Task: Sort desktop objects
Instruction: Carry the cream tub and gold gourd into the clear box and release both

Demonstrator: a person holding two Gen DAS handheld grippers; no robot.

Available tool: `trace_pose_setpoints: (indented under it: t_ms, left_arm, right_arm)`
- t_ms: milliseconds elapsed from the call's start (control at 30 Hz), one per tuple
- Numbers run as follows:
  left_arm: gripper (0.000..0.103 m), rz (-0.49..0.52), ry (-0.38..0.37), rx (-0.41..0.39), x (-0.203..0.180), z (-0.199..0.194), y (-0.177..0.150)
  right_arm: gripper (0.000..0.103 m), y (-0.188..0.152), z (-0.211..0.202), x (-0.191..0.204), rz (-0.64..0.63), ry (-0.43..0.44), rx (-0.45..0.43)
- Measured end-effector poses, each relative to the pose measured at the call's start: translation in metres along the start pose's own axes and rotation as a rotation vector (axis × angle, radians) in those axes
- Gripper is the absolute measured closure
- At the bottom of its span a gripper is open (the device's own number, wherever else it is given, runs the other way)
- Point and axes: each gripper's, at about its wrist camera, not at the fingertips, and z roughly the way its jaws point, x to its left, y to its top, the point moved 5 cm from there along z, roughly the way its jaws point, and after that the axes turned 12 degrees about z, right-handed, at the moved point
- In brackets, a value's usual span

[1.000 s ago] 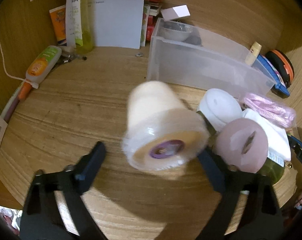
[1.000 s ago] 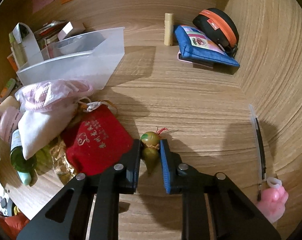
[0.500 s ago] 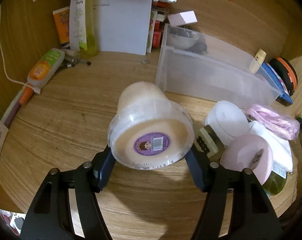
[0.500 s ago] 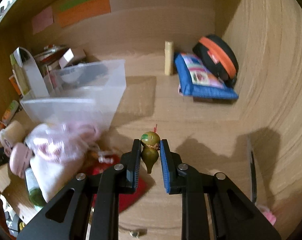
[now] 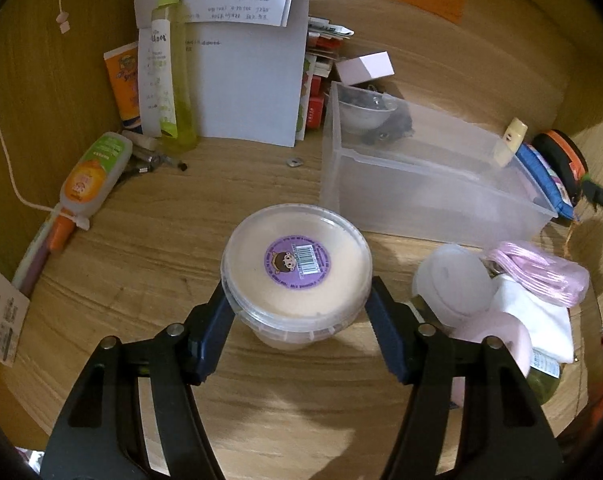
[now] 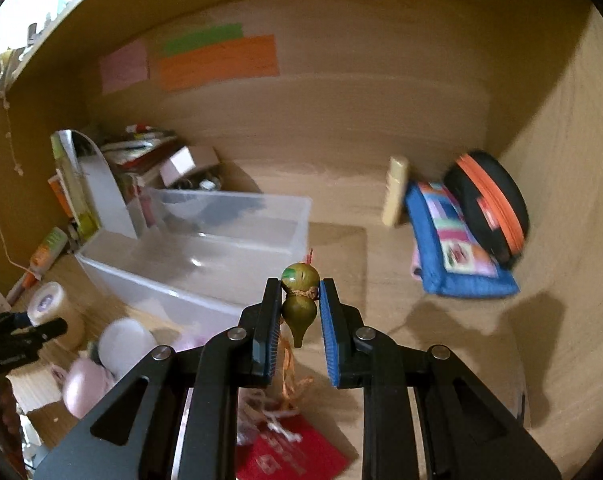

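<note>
A round clear plastic tub (image 5: 297, 276) with cream contents and a purple sticker on its lid is clamped at its rim between the blue pads of the left gripper (image 5: 299, 312), above the wooden desk (image 5: 141, 248). A small green gourd-shaped charm (image 6: 299, 300) (an orange cord hangs beneath it) is pinched between the nearly closed pads of the right gripper (image 6: 300, 312), held clear of the desk near the translucent plastic storage bin (image 6: 205, 256).

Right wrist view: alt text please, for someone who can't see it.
The right gripper pinches a small green gourd charm in the air above a wooden desk. Behind it sits a clear plastic bin; a blue pouch lies at right.
</note>
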Motion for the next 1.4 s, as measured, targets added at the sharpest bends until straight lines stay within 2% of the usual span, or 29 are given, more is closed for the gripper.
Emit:
trace_pose_setpoints:
  t_ms: [200,367,600,833,1033,1400]
  left_arm:
    - [0.039,-0.014,-0.022,-0.020,0.007,-0.007,0.010]
    - [0.039,0.015,-0.031,-0.088,0.006,-0.027,0.034]
    - [0.039,0.044,-0.086,-0.150,0.000,-0.042,0.072]
    - [0.039,0.084,-0.109,-0.178,-0.017,-0.035,0.106]
    - [0.039,0.092,-0.154,-0.128,-0.034,-0.001,0.125]
    - [0.039,0.140,-0.190,-0.033,-0.055,0.047,0.130]
  right_arm:
    - [0.086,0.027,0.003,0.017,-0.017,0.031,-0.031]
    - [0.086,0.050,0.004,0.028,-0.029,0.051,-0.061]
    - [0.086,0.068,0.009,0.043,-0.058,0.090,-0.096]
    - [0.086,0.051,0.051,0.049,-0.050,0.103,0.007]
    - [0.086,0.029,0.084,0.054,-0.071,0.097,0.118]
    - [0.086,0.013,0.101,0.055,-0.127,0.080,0.199]
